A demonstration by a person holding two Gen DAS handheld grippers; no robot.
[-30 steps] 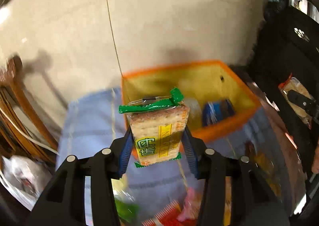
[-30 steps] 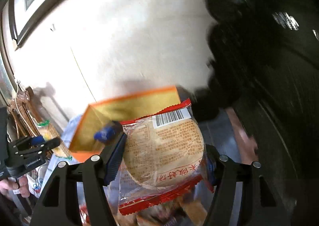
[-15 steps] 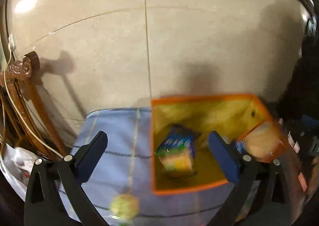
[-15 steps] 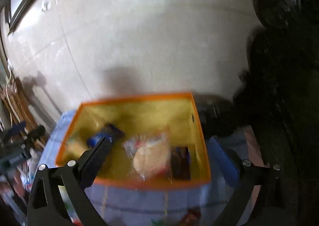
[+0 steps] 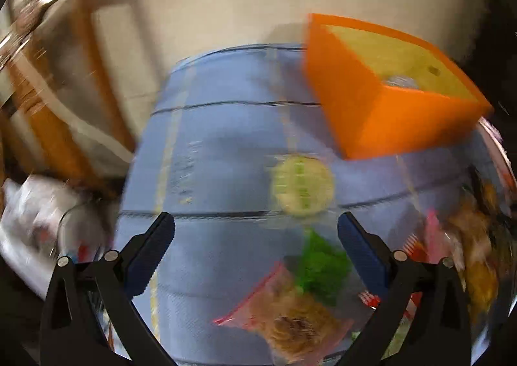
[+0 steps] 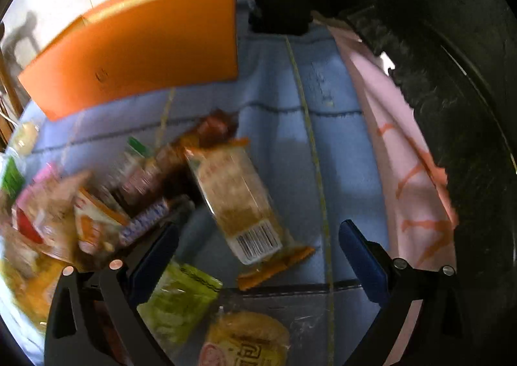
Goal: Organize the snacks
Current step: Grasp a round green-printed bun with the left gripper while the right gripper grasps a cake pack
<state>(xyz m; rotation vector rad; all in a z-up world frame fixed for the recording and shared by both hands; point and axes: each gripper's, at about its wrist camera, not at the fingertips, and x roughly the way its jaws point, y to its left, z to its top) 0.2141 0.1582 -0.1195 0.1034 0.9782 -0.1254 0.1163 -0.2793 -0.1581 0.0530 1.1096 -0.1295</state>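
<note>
An orange bin (image 5: 387, 101) with a yellow inside stands at the back of a blue cloth (image 5: 219, 152); it also shows in the right wrist view (image 6: 139, 46). My left gripper (image 5: 255, 246) is open and empty, low over the cloth, above a round green-yellow snack (image 5: 302, 186), a green packet (image 5: 320, 266) and a red-edged packet (image 5: 287, 317). My right gripper (image 6: 258, 256) is open and empty above a clear cracker pack with orange ends (image 6: 242, 204), a green packet (image 6: 181, 301) and a round cake packet (image 6: 248, 343). The left view is blurred.
A pile of several mixed snack packets (image 6: 80, 204) lies on the cloth's left in the right wrist view. A wooden chair (image 5: 55, 81) stands left of the table. A pink cloth (image 6: 410, 172) and a dark object (image 6: 452, 75) lie to the right.
Both grippers held snacks a second ago, then opened over the bin and dropped them in. Both have since swung down and back over the loose snacks on the cloth.
</note>
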